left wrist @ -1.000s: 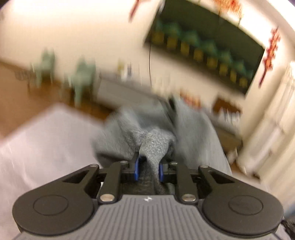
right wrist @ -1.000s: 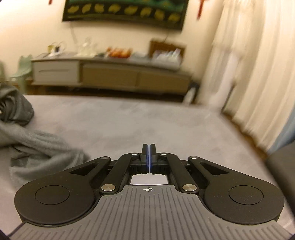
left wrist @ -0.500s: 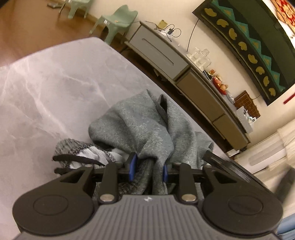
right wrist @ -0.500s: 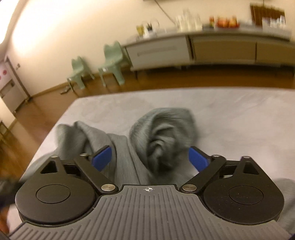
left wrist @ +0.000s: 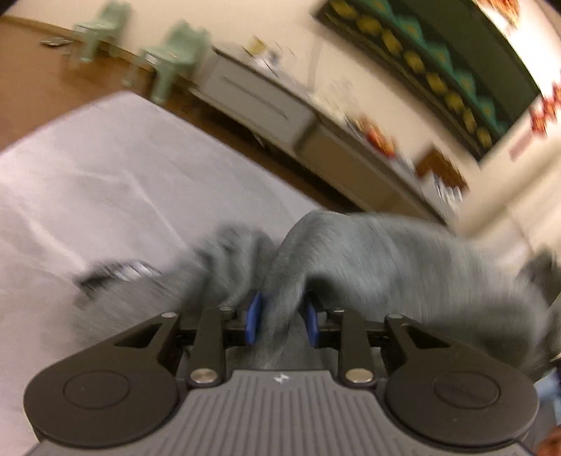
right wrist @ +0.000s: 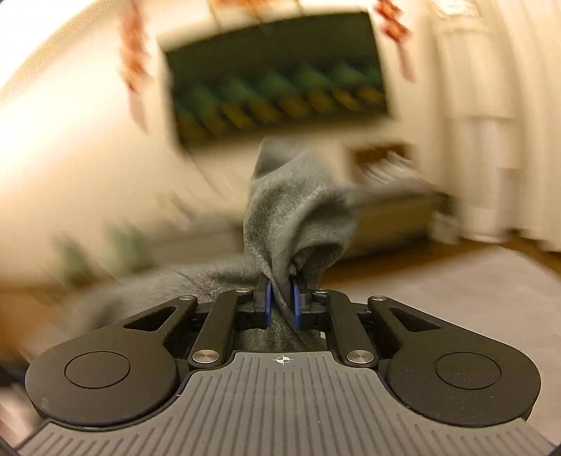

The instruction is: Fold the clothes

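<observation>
The grey sweater (left wrist: pixel 403 259) is a soft, fuzzy knit, bunched and rumpled, pinched by both the left gripper (left wrist: pixel 282 317) and right gripper (right wrist: pixel 280 303) above the table (left wrist: pixel 115 182).

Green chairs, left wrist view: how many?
2. One green chair at top left on the wood floor, the other just right of it, beside the sideboard. Blurred; more may be out of frame.

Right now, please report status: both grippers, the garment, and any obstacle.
Left gripper shut on grey garment. Right gripper shut on same garment, fold raised. Both views blurred. Table below; no obstacle seen.
</observation>
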Demonstrator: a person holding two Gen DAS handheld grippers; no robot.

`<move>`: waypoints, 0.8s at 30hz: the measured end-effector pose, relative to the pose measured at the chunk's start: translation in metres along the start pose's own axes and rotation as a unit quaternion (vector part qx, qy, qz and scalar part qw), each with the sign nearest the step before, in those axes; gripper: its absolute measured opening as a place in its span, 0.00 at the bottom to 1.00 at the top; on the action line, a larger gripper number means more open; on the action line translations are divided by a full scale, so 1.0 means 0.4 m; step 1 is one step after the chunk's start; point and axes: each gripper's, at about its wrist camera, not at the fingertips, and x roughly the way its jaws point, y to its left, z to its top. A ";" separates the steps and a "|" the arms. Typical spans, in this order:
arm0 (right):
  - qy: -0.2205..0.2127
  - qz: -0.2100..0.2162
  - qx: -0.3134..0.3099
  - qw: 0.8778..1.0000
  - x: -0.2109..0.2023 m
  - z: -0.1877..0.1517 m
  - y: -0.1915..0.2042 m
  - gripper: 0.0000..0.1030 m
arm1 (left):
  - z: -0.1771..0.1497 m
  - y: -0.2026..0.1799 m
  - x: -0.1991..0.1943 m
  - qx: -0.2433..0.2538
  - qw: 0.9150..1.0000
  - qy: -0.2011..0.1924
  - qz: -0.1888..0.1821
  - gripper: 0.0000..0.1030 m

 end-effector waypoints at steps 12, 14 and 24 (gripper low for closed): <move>0.058 -0.012 0.030 0.998 0.007 -0.091 -0.305 0.86 | -0.023 -0.053 -0.005 0.082 0.993 -0.036 0.081 0.66; 0.075 0.001 0.023 0.997 0.060 -0.094 -0.309 0.88 | -0.023 -0.049 0.001 0.087 0.993 -0.030 0.076 0.70; -0.062 -0.026 0.121 0.990 -0.005 0.027 -0.480 0.05 | -0.022 -0.102 -0.087 0.135 0.983 -0.123 -0.009 0.05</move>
